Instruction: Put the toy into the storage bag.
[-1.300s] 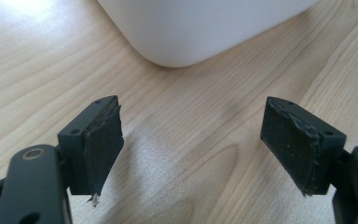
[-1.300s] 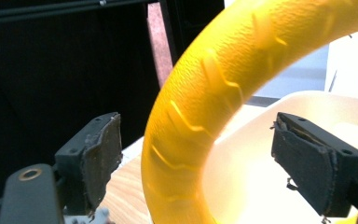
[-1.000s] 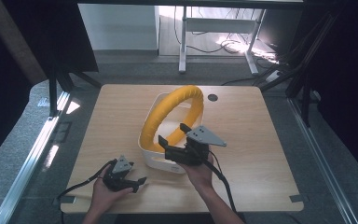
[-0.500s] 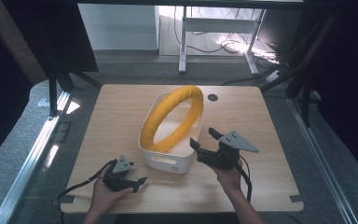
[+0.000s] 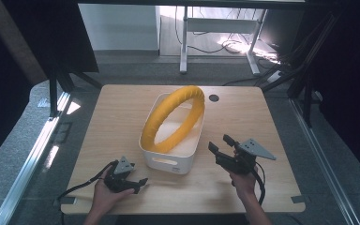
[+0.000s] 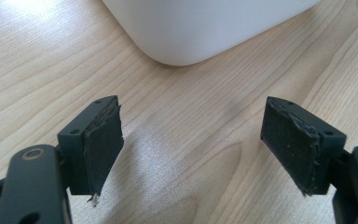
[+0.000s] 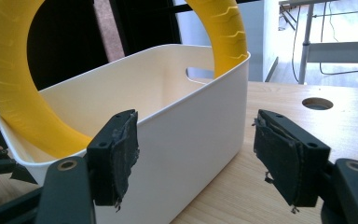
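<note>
On a wooden surface (image 5: 108, 112), a yellow ring (image 5: 173, 117) stands tilted inside a white tub (image 5: 171, 161). The left gripper (image 5: 143, 180) and right gripper (image 5: 220, 146) flank the tub, jaws apart, empty. The ring looks placed; any next grasp needs a fresh approach.

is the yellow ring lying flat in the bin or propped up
Propped up: the yellow ring stands tilted in the white bin, its top leaning on the far rim and rising above it.

A wooden table (image 5: 122, 112) carries a white bin (image 5: 168, 161) near its middle.
</note>
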Available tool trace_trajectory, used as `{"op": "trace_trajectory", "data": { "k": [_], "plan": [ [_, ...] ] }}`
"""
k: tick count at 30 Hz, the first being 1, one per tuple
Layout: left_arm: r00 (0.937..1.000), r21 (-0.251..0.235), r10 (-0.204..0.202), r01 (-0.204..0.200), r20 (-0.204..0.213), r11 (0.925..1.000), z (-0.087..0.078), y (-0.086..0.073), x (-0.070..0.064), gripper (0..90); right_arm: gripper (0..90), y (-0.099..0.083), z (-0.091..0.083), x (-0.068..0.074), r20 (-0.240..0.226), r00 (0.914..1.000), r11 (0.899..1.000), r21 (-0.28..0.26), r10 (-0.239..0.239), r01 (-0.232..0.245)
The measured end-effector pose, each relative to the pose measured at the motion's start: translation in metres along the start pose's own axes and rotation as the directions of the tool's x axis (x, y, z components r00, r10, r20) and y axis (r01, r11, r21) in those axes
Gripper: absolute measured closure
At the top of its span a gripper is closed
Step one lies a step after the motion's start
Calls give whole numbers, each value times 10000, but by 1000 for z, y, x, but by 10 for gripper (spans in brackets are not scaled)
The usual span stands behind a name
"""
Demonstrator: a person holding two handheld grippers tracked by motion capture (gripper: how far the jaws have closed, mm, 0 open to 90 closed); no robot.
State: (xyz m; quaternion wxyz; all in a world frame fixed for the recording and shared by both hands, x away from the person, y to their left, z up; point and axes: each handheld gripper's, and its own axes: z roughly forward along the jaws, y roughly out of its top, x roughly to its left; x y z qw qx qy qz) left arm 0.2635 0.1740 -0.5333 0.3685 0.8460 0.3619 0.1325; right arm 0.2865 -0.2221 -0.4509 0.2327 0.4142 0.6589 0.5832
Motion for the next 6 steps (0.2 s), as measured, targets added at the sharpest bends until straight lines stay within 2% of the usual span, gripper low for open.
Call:
{"op": "trace_trajectory", "data": {
  "k": [2, 6],
  "plan": [
    [10000, 1, -1, 1, -6, 10000, 0, 0, 0, 207, 311, 0, 0, 0, -22, 10000, 10000, 6, 67, -67],
    [10000, -11, 22, -22, -36, 10000, 0, 0, 0, 206, 311, -2, 1, -1, 18, 9999, 9999, 34, -161, 161]
  ]
}}
